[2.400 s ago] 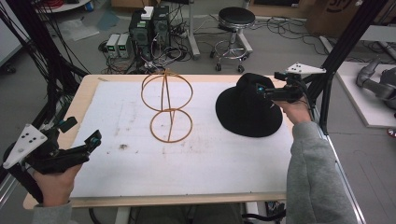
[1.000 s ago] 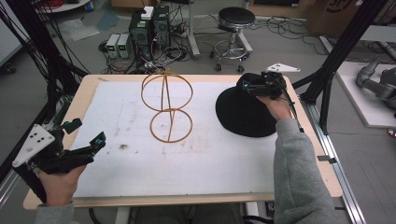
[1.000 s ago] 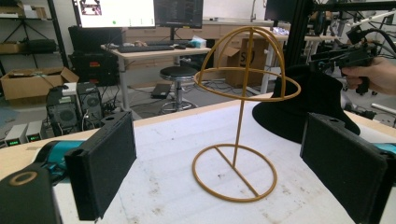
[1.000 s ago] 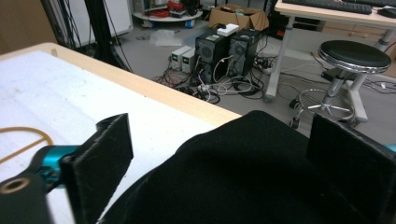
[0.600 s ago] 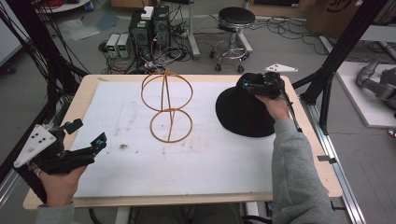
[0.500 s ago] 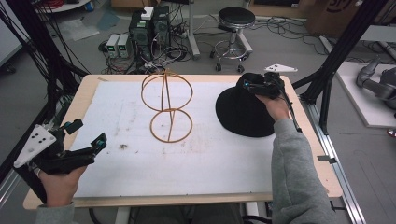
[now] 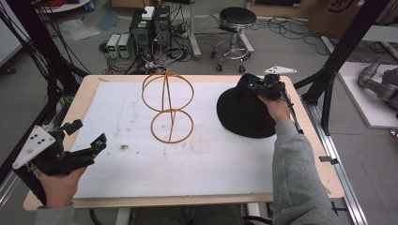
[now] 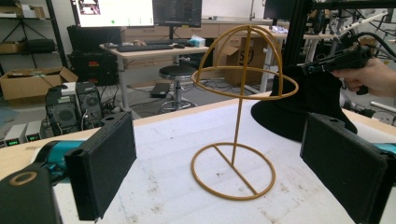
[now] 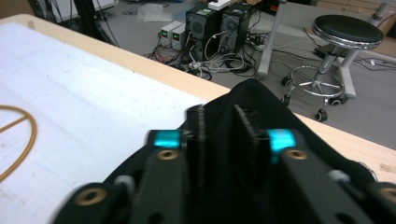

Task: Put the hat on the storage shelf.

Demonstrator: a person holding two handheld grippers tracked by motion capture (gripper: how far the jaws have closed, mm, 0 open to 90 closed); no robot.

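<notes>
Jaws of right gripper (image 9: 219, 126) just drawn narrow, pinched onto a fold at the crown of black hat (image 7: 244, 110), with fabric bunched between the pads and rising just ahead of them. Hat brim spread flat on white mat (image 7: 141, 159), below and around the jaws. Jaws of left gripper (image 8: 229, 163) spread wide, nothing between the pads. Straight ahead of those open jaws, upright on the mat: yellow wire stand (image 8: 238, 116). Beyond the stand, to its right: hat and right gripper.
</notes>
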